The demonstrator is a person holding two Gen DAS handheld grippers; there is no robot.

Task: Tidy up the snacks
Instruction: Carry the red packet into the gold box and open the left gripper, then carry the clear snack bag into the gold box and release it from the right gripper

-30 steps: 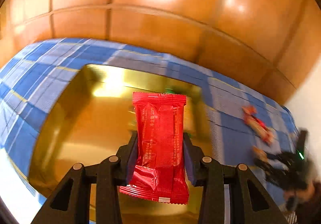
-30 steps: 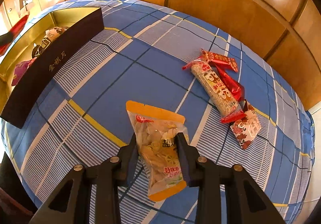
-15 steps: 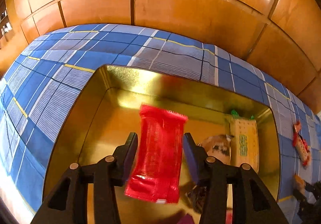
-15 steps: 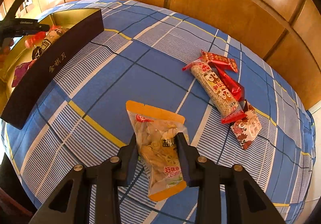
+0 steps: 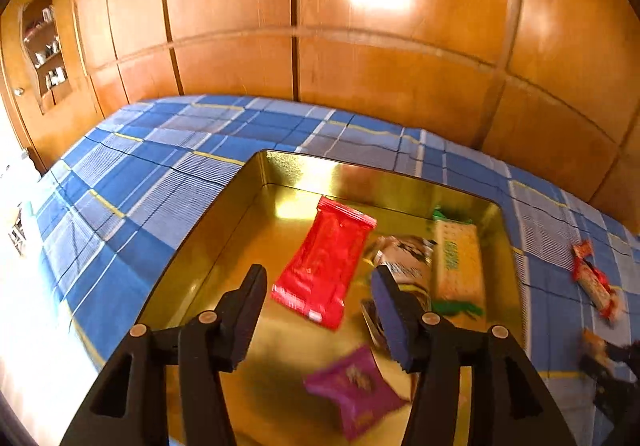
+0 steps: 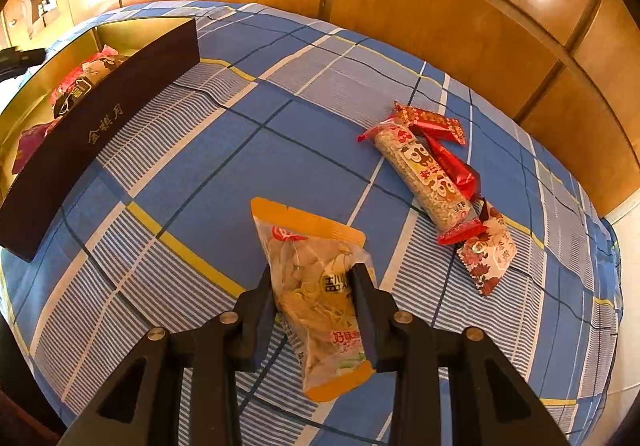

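Now your left gripper (image 5: 318, 288) gapes over the gold tin box (image 5: 256, 170); carry the right-gripped clear orange-edged snack bag (image 6: 316, 286) there.

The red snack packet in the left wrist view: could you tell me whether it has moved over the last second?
Yes. The red snack packet has left the left gripper, now open, and dropped onto the floor of the gold tin, beside the other snacks.

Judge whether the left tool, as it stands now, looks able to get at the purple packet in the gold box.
Probably yes: the left tool is open and empty above the gold box, and the purple packet lies uncovered just below it.
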